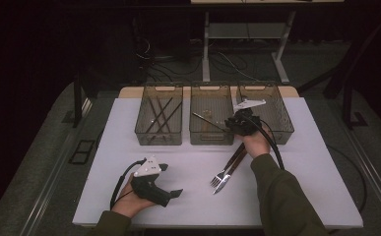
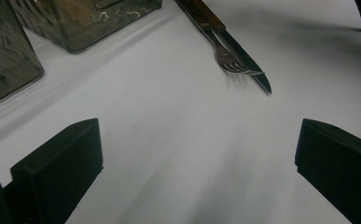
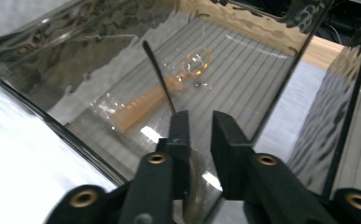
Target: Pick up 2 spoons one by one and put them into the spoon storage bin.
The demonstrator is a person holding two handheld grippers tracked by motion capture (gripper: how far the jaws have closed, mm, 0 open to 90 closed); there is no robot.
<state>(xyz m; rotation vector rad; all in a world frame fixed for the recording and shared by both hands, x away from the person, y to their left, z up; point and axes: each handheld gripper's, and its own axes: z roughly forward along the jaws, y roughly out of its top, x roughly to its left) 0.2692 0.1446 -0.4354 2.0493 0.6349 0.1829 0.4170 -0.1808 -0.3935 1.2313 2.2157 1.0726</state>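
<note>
My right tool [image 3: 197, 126] over middle bin [image 1: 211, 135], rim just below, walls close either side. Spoon [image 3: 159, 74] clamped at bowl end, handle pointing up and away from jaws. Left tool [image 2: 197, 163] wide apart, empty, bare table [image 1: 188, 196] ahead; fork [image 2: 227, 58] and knife [image 2: 250, 70] beyond.

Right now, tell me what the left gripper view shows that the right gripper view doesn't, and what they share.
Left gripper view: the left tool wide open over the white table, with a fork and knife lying side by side.

Right gripper view: the right tool gripping a spoon over the middle bin, where a wooden-handled utensil lies.

Both: smoky clear bins and white tabletop.
</note>
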